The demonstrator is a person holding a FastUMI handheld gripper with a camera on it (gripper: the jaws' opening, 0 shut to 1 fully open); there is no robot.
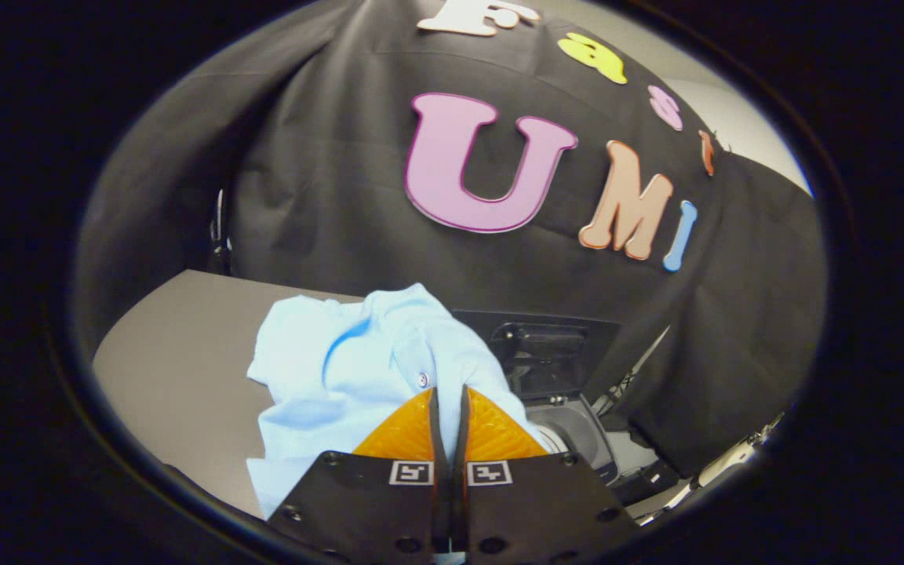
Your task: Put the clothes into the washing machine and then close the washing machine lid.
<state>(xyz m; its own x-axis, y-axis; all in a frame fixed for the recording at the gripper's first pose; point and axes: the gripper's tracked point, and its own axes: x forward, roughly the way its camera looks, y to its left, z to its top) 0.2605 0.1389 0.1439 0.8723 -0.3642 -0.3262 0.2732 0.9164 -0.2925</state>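
While the gripper (pixel 449 392) pinches soft crumpled pale-blue shirt (pixel 342 369) fabric, fingers nearly together, the washing machine (pixel 570 424) sits open at two o'clock.

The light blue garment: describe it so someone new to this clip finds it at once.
On the grey table before the black cloth wall, left of the open washing machine, the light blue shirt lies bunched. The gripper has its fingers shut on the shirt's fabric. It is the one pale, soft thing, with a small button.

Pale blue shirt (pixel 358 369) on grey table (pixel 177 369), dark grey washing machine (pixel 570 424).
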